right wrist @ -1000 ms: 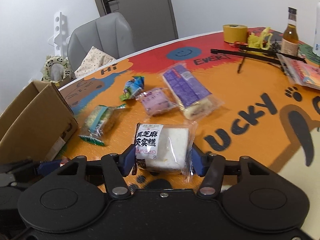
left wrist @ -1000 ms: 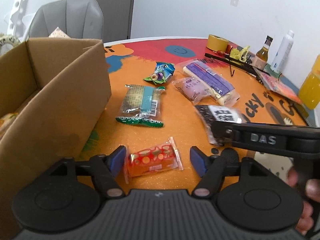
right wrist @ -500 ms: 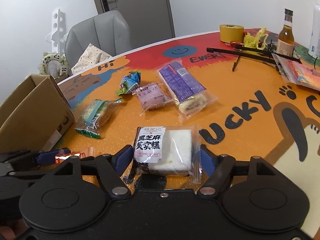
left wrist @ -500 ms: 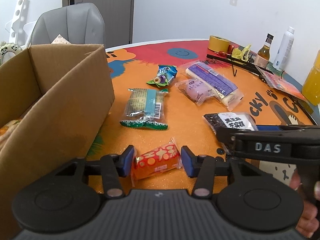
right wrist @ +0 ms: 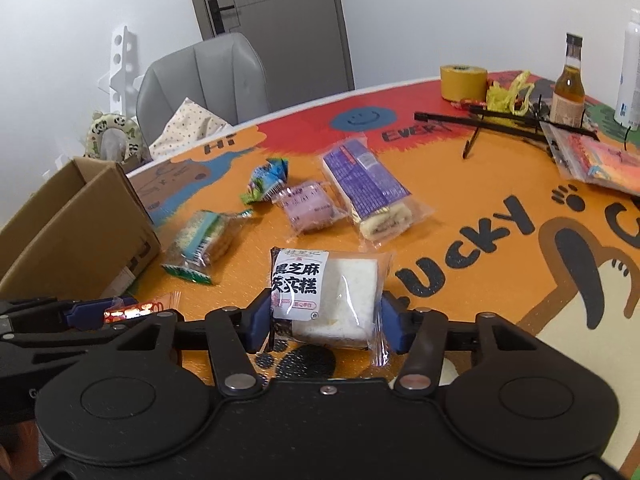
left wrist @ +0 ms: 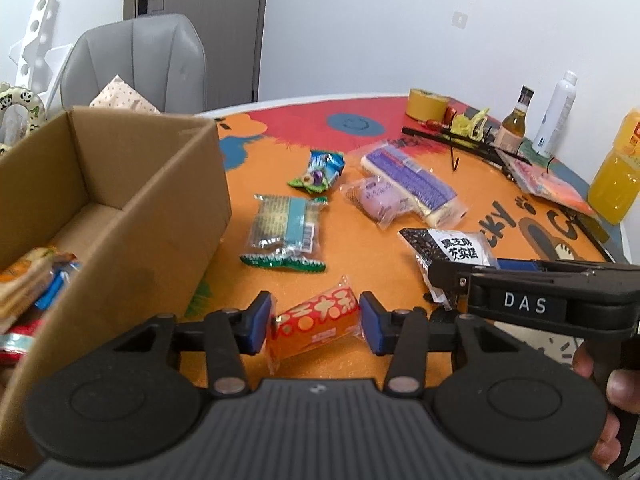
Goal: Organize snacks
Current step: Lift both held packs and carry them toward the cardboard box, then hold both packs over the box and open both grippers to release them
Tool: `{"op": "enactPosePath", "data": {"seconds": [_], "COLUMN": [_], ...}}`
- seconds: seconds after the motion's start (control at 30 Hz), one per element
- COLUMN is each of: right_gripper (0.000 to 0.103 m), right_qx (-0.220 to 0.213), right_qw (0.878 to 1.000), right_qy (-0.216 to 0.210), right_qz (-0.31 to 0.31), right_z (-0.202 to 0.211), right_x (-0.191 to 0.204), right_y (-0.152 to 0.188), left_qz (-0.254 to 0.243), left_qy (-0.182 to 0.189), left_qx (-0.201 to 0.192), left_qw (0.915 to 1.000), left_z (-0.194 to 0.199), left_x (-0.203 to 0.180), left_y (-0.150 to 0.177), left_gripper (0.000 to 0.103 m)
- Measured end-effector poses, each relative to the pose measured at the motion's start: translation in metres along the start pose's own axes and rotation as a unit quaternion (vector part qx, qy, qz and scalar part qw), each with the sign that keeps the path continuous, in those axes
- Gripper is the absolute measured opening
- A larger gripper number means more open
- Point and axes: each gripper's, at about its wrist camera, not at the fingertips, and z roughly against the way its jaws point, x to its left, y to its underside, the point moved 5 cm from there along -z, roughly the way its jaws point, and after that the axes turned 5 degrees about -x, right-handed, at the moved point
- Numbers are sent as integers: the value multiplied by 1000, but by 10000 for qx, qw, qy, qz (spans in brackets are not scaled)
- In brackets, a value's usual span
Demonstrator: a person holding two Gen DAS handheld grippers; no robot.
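- While the left gripper (left wrist: 313, 322) points down toward the table (left wrist: 360, 236), its jaws are closing, and the blue fingers (left wrist: 256, 326) press on both ends of the orange snack pack (left wrist: 314, 326).
- The orange snack pack lies crosswise between the fingers; its long axis runs from one pad to the other, with the end at the right pad tilted slightly away from the camera.
- The right gripper (right wrist: 323, 322) has its jaws closing, and its fingers (right wrist: 259, 320) pinch the sesame cake pack (right wrist: 324, 296) on its two sides.
- The sesame cake pack's printed label sits against the left pad and the white cake reaches to the right pad; the pack extends forward past the fingertips.
- The cardboard box (left wrist: 120, 208) stands left of the left gripper's fingers, open at the top. Several wrapped snacks (left wrist: 28, 280) lie inside at its near end; the far part of its floor is bare.
- Beyond the fingertips of both grippers, four packs lie loose on the table: a green-edged cracker pack (left wrist: 286, 232), a small blue-green packet (left wrist: 318, 170), a pink bun pack (left wrist: 378, 196) and a purple roll-cake pack (left wrist: 416, 184).
- The purple roll-cake pack's long axis runs diagonally away from the fingers.
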Motion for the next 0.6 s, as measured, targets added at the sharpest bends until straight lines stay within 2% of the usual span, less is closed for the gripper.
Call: {"op": "enactPosePath", "data": {"seconds": [0.6], "right_gripper": [52], "right_qx": [-551], "right_qw": [9970], "right_qy": [-522], "right_qz": [177], "right_z": [28], "right_x": [47], "right_y": [-43], "left_qz": [3], "left_qy": [-82], "left_qx": [-599], "left_qw": [9982], "left_z": [61], "left_x": [20], "left_y": [-47], "left_gripper": [46]}}
